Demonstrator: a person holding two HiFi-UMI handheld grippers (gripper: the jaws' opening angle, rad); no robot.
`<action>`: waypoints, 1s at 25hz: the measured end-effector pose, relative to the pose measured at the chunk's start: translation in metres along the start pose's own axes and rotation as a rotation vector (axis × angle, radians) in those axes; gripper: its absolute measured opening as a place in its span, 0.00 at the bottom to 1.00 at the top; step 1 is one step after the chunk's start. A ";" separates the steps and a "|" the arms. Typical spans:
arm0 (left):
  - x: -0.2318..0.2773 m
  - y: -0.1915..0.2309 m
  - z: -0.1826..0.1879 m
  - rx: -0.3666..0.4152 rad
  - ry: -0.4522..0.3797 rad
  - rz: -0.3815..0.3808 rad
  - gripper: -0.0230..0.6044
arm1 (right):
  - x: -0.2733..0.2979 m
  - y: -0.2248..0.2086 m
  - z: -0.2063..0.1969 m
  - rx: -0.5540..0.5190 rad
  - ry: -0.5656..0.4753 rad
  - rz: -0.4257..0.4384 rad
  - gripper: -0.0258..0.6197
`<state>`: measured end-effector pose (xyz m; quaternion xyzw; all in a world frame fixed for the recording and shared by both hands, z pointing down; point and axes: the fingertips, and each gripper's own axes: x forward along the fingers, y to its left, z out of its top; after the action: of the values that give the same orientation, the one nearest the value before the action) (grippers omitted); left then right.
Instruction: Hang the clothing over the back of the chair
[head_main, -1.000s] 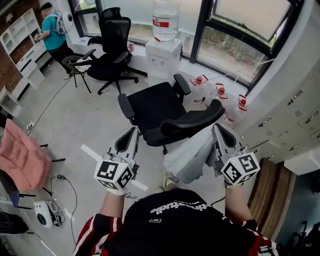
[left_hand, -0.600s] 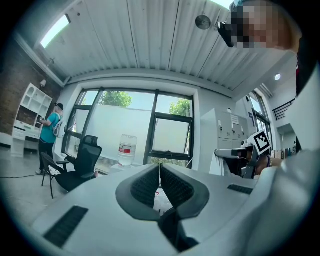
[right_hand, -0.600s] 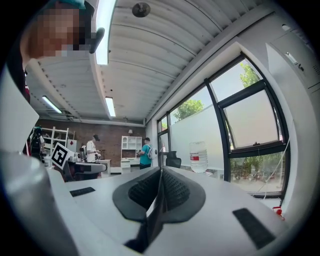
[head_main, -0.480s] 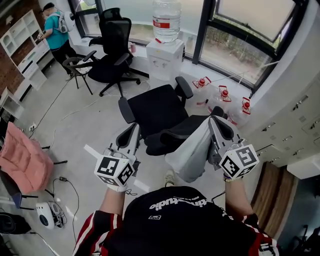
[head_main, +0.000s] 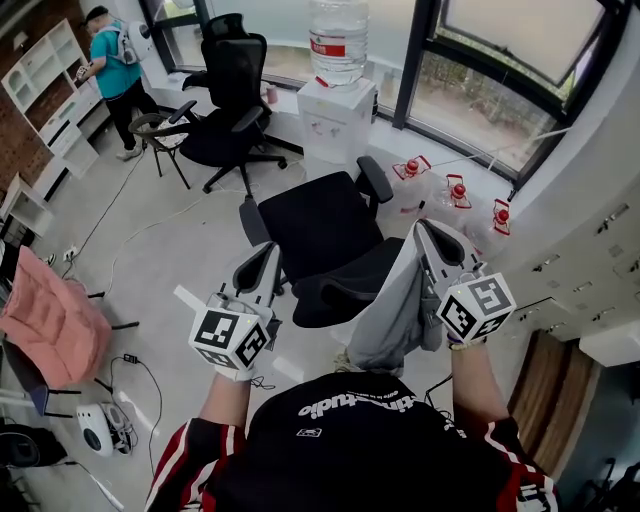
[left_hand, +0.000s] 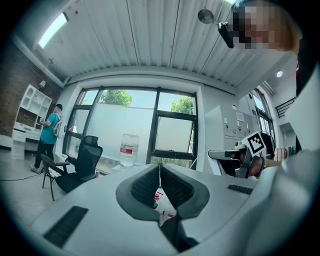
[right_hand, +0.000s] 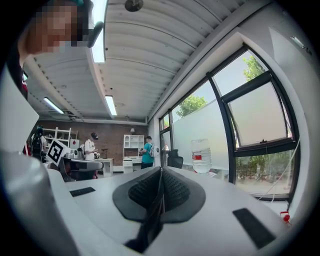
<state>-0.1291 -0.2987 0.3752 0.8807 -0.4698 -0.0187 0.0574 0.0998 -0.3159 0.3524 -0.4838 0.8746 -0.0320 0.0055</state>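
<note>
Item 1, clothing (head_main: 388, 322): grey garment hanging in 1 long fold from my right claw (head_main: 428, 236). It sits at the right end of the backrest (head_main: 345, 290) and is not yet draped over it. I cannot tell whether cloth and backrest touch. I judge it is held high by 1 edge so that the loose length can clear the top of the backrest.

Item 2, right claw: jaws clamped on a thin dark strip of the fabric, which shows between the pads (right_hand: 172, 187) in the right gripper view. The claw points level toward the windows.

Item 3, left claw (head_main: 268, 256): jaws closed to a slit with nothing gripped. It is level beside the left end of the backrest, well apart from the garment. I judge it is kept free to take the other edge or smooth the cloth.

Item 4, chair (head_main: 310, 225): black office chair. The seat faces the windows and the back is nearest me, which suits a drape from my side.

Item 5, water dispenser (head_main: 335, 115): white, beyond the chair and clear of the work.
</note>
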 end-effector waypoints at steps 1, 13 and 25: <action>0.004 0.001 0.000 -0.001 0.003 0.001 0.08 | 0.006 -0.005 0.000 -0.003 0.003 0.002 0.07; 0.054 0.024 -0.001 0.018 0.016 0.010 0.08 | 0.068 -0.034 -0.012 -0.012 0.042 0.032 0.07; 0.110 0.035 0.004 0.015 0.031 0.003 0.08 | 0.130 -0.074 -0.010 0.019 0.071 0.078 0.07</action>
<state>-0.0969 -0.4096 0.3778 0.8805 -0.4704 -0.0011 0.0580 0.0931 -0.4641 0.3701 -0.4480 0.8920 -0.0571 -0.0200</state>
